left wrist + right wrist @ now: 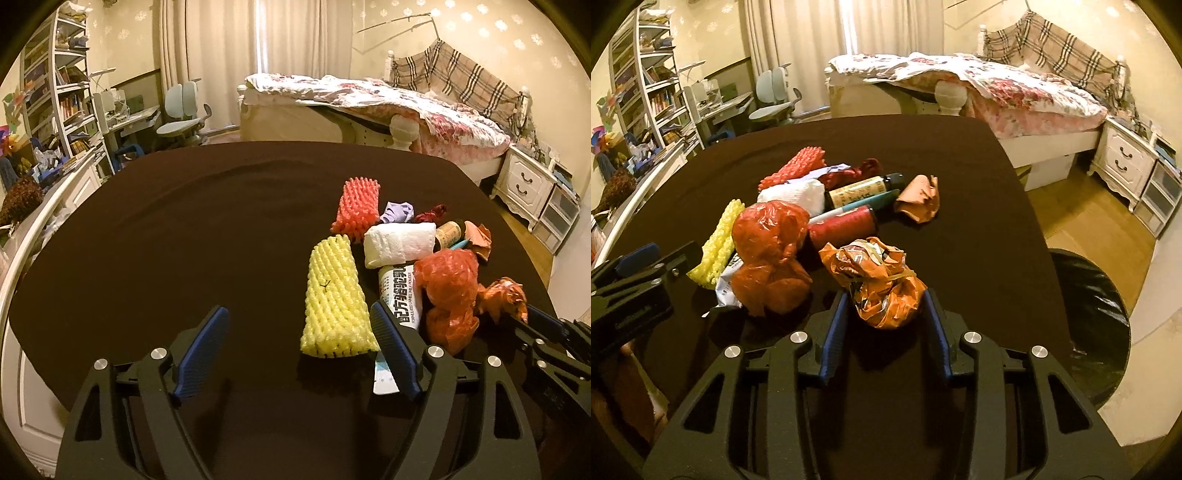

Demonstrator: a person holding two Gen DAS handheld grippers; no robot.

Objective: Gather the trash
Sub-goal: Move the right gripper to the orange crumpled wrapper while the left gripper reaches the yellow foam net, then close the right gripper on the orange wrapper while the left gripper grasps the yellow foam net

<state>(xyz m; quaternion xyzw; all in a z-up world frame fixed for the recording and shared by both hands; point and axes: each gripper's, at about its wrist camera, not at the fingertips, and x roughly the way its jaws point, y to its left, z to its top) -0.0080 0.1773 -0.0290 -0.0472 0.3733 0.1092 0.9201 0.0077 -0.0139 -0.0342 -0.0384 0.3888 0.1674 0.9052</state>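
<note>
A pile of trash lies on a table under a dark brown cloth (166, 240). My right gripper (885, 295) is shut on a crumpled orange wrapper (886, 280), and its blue pads press the wrapper's two sides. The same wrapper (504, 295) shows at the right edge of the left wrist view. My left gripper (298, 308) stands open over the cloth. A yellow foam net (334, 295) lies flat between its fingers, close to the right finger and untouched. Beside it sit a red plastic bag (450, 288) and a white sachet (400, 291).
Further back lie a pink foam net (356, 206), a white tissue wad (399, 243), a bottle (860, 192), a red roll (842, 227) and crumpled pink paper (919, 199). A black bin bag (1089, 295) stands off the table's right edge. A bed and a desk are behind.
</note>
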